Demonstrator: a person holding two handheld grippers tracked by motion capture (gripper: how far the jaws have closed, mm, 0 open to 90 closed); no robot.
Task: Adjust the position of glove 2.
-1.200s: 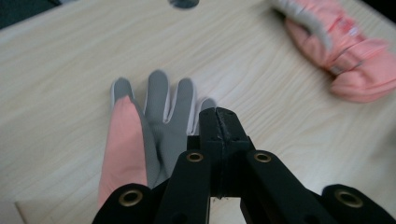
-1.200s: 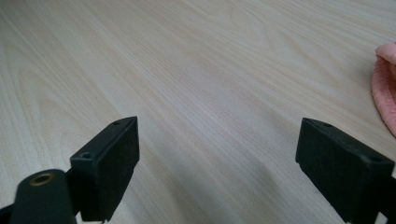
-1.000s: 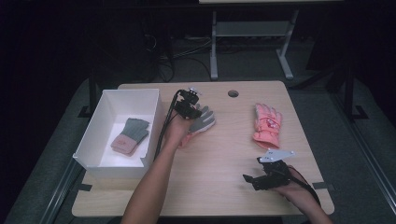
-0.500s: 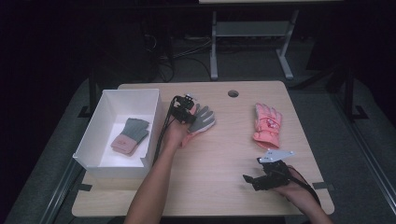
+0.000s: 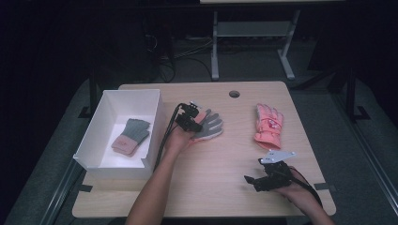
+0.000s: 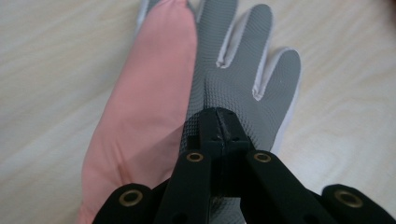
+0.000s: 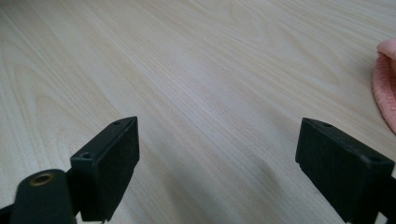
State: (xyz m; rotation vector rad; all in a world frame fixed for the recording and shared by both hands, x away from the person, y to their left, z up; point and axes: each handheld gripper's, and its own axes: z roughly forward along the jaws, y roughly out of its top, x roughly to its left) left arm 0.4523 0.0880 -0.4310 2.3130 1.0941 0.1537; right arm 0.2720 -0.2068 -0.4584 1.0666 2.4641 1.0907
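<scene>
My left gripper [image 5: 193,123] is shut on a glove with a grey textured palm and a pink back [image 5: 211,125], near the table's middle. In the left gripper view the closed jaws [image 6: 218,116] pinch the palm fabric of this glove [image 6: 233,70], which lies flat with its fingers pointing away. A pink winter glove [image 5: 269,124] lies at the right of the table, and its edge [image 7: 385,88] shows in the right gripper view. My right gripper [image 5: 251,182] rests near the front right edge, open [image 7: 217,158], with bare wood between its jaws.
A white box [image 5: 155,122] stands at the left of the table and holds a grey-green and pink glove [image 5: 131,136]. A cable hole [image 5: 234,93] sits near the far edge. Beyond the table are dark floor, cables and a metal stand [image 5: 215,47].
My left gripper has come down toward the table with the grey-palmed glove, which now lies flatter on the wood. The right gripper has stayed where it was.
</scene>
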